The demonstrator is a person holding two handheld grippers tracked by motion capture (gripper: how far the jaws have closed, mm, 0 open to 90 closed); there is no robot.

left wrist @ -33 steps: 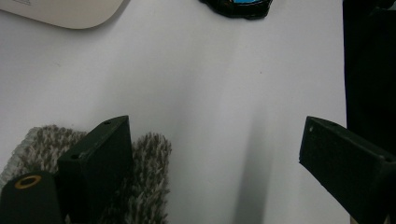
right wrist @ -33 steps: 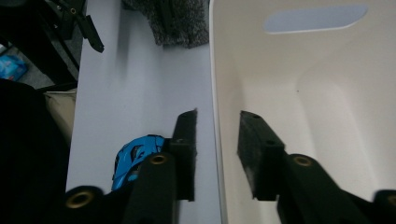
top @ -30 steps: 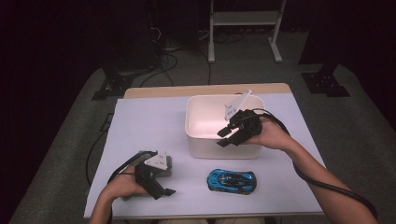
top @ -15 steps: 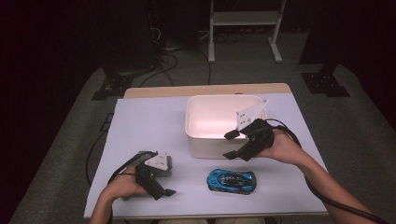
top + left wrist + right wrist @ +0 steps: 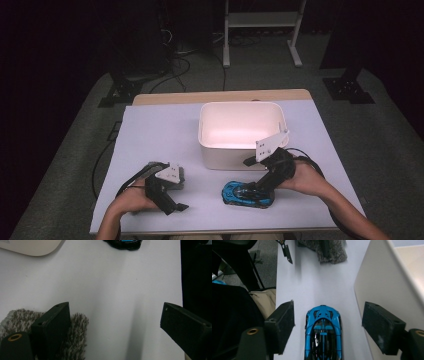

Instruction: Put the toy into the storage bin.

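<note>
High view: white bin (image 5: 241,150) at middle of white table sheet (image 5: 150,135), inside bare, pinkish, nothing in it. Blue toy car (image 5: 248,194) on sheet just in front of bin, toward person. Right gripper (image 5: 261,189) tilted down over car's right end, jaws just been opening, spread wide, car between them, pads not pressing. Left gripper (image 5: 175,206) well left of bin, near front edge, resting over grey knitted cloth (image 5: 172,172). Wooden table edge (image 5: 220,96) behind bin; grey carpet (image 5: 380,130), cables (image 5: 175,55), white stand legs (image 5: 260,30) in dark room beyond.

Left gripper view: jaws wide apart, nothing gripped; one jaw over knitted cloth (image 5: 75,337), other over bare sheet (image 5: 120,290). Bin corner (image 5: 32,247) and car (image 5: 123,243) at top edge.

Right gripper view: car (image 5: 323,335) lengthwise between spread jaws, gap each side. Bin wall (image 5: 382,285) just beside car, cloth (image 5: 324,250) far beyond car.
</note>
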